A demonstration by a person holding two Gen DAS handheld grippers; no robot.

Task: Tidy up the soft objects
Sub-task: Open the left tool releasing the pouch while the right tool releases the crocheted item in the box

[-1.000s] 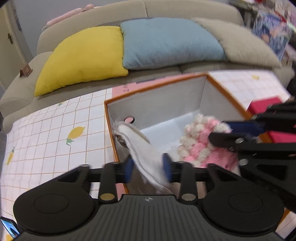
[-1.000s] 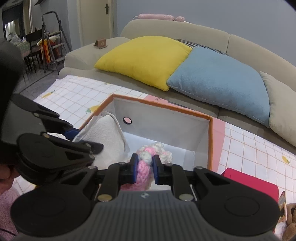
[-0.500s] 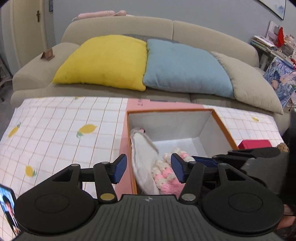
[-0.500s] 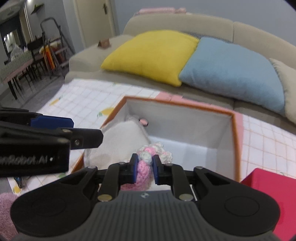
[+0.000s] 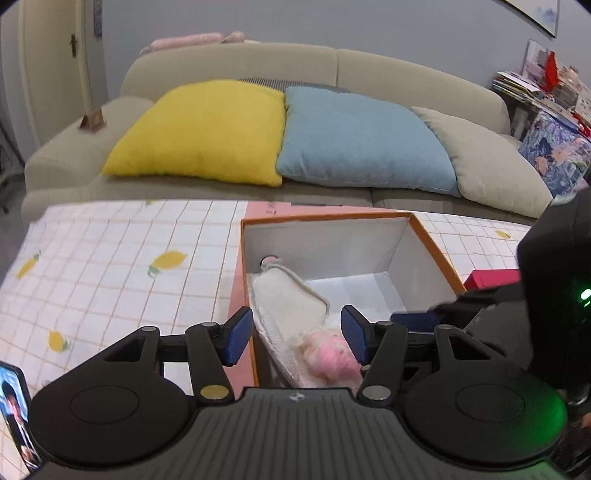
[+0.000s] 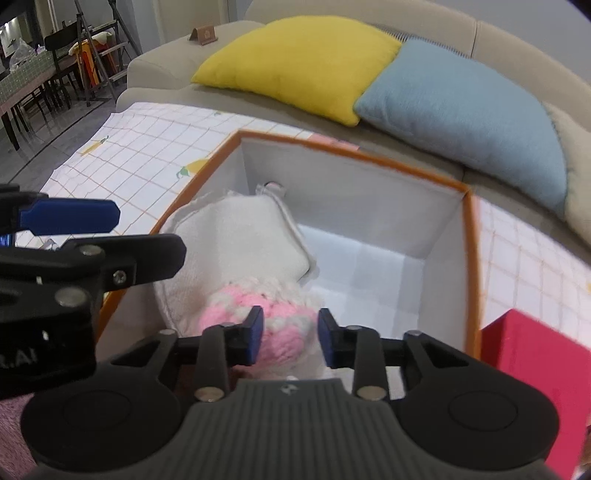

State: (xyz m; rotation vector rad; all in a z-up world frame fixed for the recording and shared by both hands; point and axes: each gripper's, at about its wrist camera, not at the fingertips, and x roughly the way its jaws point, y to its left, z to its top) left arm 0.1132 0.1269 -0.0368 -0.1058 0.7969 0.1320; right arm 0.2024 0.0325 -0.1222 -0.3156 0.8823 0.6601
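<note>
right gripper tilts downward, opening over pink knit.

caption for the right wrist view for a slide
Right gripper jaws opening around pink-and-white knit beside white towel in orange-rimmed box.

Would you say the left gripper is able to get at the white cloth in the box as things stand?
Probably yes: the left gripper is open above the white cloth, which leans uncovered against the box wall; only the pink knit crowds it.

- beige sofa against grey wall
- yellow, blue, beige cushions on it
- door left
- dining chairs, ladder (far left, dim)
- cluttered shelf right
</note>
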